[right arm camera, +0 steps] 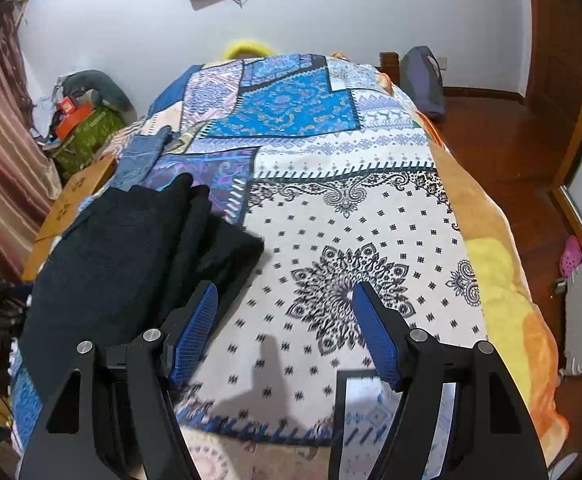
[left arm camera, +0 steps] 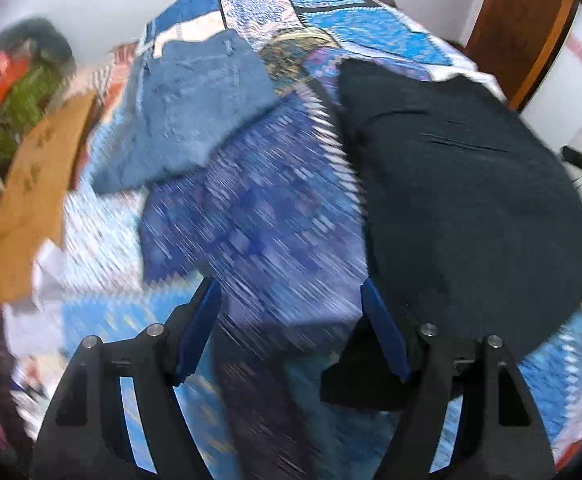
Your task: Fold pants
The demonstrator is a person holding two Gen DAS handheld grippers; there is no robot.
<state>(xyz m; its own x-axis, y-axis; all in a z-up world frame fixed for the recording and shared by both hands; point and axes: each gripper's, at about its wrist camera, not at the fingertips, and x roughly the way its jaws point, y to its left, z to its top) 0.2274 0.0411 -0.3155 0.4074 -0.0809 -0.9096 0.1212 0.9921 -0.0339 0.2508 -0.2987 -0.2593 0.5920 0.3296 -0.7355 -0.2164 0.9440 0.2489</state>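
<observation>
Dark, near-black pants [left arm camera: 471, 180] lie folded on the patterned bedspread [left arm camera: 251, 220], on the right of the blurred left wrist view. My left gripper [left arm camera: 291, 292] hangs open over the bedspread just left of them. Its right finger [left arm camera: 383, 336] overlaps their near edge, with only bedspread between the pads. In the right wrist view the same pants [right arm camera: 131, 248] lie at the left with folds along their right side. My right gripper [right arm camera: 285, 292] is open over the white part of the bedspread [right arm camera: 371, 220]. Its left finger [right arm camera: 195, 332] is beside the pants' corner.
Folded blue jeans [left arm camera: 195, 112] [right arm camera: 143, 156] lie farther up the bed. A cardboard box [left arm camera: 35, 200] [right arm camera: 75, 196] and a heap of clutter [right arm camera: 83, 120] stand off the bed's left side. A wooden floor [right arm camera: 511, 152], a door and a backpack [right arm camera: 423, 80] are to the right.
</observation>
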